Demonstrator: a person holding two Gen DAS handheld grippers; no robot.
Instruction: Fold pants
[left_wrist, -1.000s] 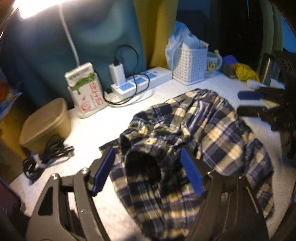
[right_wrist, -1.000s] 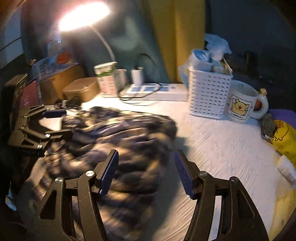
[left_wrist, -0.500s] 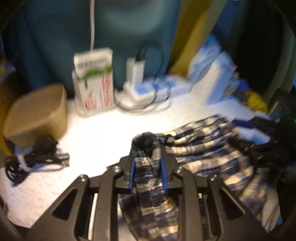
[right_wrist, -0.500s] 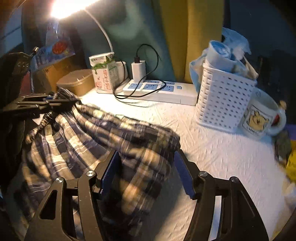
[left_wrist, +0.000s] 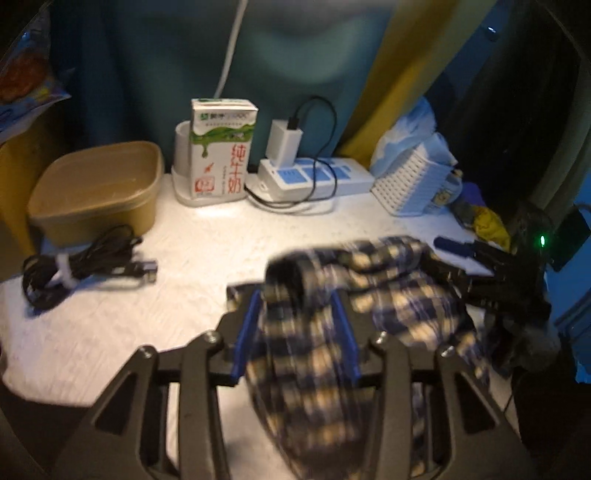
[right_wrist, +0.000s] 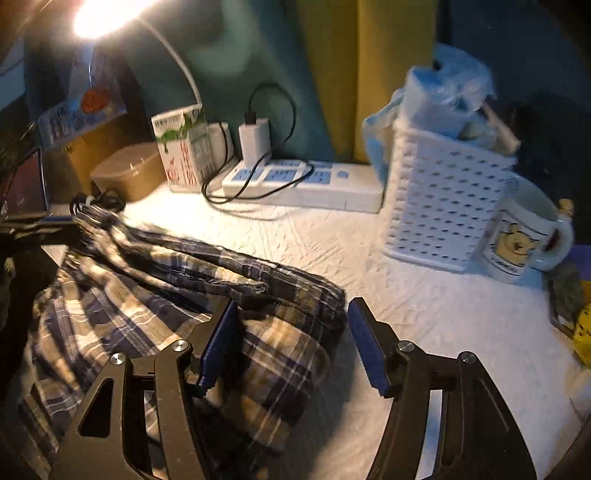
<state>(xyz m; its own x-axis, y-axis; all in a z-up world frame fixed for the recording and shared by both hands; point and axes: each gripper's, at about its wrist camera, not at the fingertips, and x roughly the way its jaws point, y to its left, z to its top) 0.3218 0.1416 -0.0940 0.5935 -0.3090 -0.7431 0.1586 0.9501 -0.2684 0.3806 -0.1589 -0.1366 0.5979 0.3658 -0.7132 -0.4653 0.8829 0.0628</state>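
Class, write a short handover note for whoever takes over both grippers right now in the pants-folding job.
Left gripper: jaws opening, a bunched fold of the plaid pants between the pads.
Right gripper: open, straddling the pants' edge nearest the white basket, not gripping.
Pants: crumpled on the white table cover, one end lifted by the left gripper.
Done: no neat fold yet.
Left: spread flat, fold, probably in halves.
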